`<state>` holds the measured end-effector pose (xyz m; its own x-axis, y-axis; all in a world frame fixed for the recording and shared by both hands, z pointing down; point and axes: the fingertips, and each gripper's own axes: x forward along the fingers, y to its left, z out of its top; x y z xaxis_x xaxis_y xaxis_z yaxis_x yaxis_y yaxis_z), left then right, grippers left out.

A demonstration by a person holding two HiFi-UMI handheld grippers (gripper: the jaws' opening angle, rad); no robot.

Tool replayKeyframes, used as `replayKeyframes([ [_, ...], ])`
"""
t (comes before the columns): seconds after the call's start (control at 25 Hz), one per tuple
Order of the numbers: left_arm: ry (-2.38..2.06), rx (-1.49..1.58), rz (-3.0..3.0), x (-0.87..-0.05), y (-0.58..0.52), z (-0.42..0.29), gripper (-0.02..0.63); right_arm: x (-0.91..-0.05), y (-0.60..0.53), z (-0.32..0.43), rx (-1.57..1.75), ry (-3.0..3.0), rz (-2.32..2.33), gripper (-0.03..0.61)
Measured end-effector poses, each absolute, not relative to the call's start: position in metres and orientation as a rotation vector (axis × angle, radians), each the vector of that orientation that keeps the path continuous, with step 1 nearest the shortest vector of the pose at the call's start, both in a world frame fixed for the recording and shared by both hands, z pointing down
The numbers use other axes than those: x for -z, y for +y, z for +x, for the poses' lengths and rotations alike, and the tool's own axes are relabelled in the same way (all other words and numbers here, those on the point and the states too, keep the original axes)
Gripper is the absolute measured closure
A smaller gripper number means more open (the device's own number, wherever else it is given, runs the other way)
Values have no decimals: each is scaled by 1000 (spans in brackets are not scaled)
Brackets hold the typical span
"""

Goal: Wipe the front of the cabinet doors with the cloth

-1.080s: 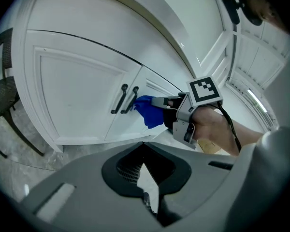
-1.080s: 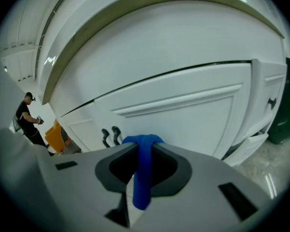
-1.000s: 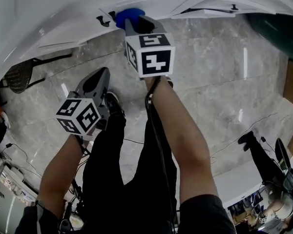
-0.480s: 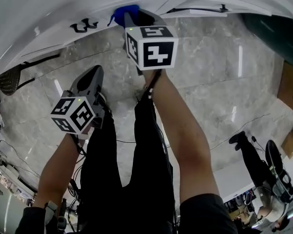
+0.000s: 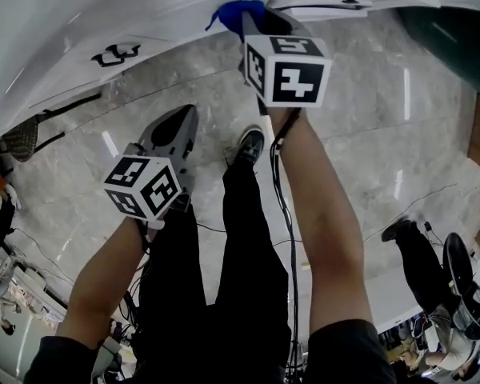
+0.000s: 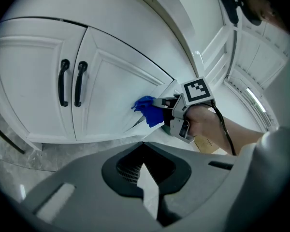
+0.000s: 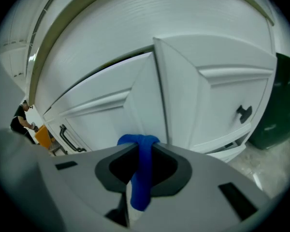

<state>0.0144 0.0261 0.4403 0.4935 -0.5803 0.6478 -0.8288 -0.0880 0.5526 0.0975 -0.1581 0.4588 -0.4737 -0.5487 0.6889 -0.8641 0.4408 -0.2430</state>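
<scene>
The left gripper (image 6: 146, 178) is held low and clear of the cabinet, its jaws drawn together with nothing between them, and it is seen to have shifted only a little. The blue cloth (image 5: 232, 10), clamped between the jaws of the right gripper (image 7: 141, 153), has been carried rightward along the white cabinet doors (image 7: 111, 105), away from the paired black handles (image 5: 116, 54) and up to the seam beside the next door. A fresh strip is judged covered, with the right-hand door (image 7: 222, 95) likely left to be wiped.
</scene>
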Motion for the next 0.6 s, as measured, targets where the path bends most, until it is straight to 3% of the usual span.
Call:
replayKeyframes([
  [0.36,-1236,-314,1776,-437,30,-36,615,-460,-153,124,-832,-2087,1370,521],
  [0.6,-1274,-297,1741,-436,56,-93,615,-487,-101,27,-926,-2104,1237,522],
])
